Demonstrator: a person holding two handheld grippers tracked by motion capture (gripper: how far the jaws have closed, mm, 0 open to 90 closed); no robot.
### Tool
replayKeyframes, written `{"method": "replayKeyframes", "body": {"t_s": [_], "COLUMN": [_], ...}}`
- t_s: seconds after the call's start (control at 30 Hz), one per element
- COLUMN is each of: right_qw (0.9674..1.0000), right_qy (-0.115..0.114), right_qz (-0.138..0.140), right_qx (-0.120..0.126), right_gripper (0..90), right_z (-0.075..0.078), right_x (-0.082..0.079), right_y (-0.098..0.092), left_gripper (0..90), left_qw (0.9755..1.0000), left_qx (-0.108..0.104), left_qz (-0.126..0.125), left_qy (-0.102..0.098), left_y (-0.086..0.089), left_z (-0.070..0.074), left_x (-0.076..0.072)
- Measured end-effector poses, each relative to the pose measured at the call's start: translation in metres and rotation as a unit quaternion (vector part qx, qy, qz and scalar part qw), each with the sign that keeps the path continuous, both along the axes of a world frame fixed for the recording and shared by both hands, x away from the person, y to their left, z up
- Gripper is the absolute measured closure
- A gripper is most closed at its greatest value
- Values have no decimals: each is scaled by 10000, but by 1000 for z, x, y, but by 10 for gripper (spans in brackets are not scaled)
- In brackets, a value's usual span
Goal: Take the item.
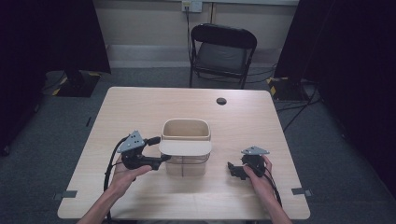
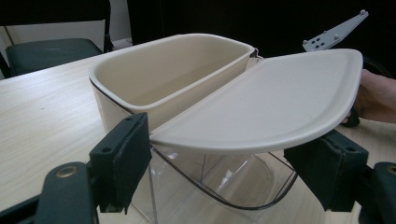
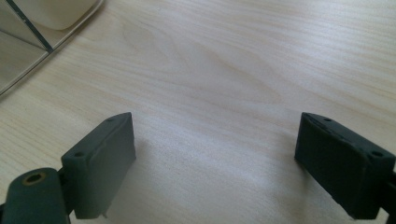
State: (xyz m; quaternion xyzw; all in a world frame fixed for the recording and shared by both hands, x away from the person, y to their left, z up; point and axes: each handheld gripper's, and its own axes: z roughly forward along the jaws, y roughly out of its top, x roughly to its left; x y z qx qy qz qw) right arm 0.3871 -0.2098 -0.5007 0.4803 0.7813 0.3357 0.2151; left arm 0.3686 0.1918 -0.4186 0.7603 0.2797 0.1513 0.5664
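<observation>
— Between the left tongs (image 2: 224, 172), what's there?
— The lid (image 2: 275, 100), half across the bin (image 2: 154, 79) — jaws spread, not pinching it. Likely needs seating. Right tongs (image 3: 215, 163) gape, empty, over the worktop (image 3: 224, 60).

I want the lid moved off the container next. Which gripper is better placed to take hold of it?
Left. The left gripper already has its open jaws on either side of the lid at its edge. The right gripper sits apart over bare table, jaws open and holding nothing.
</observation>
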Motion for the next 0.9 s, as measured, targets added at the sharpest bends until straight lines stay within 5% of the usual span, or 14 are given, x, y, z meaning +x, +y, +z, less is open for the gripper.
{"method": "replayKeyframes", "body": {"t_s": [0.9], "right_qw": [10000], "right_qy": [0], "right_qz": [0], "right_qx": [-2], "right_gripper": [116], "right_z": [0], "right_x": [0], "right_y": [0], "left_gripper": [198], "left_qw": [9999], "left_qx": [-47], "left_qz": [-133], "left_qy": [-61], "left_y": [-2], "left_z": [7], "left_x": [2]}}
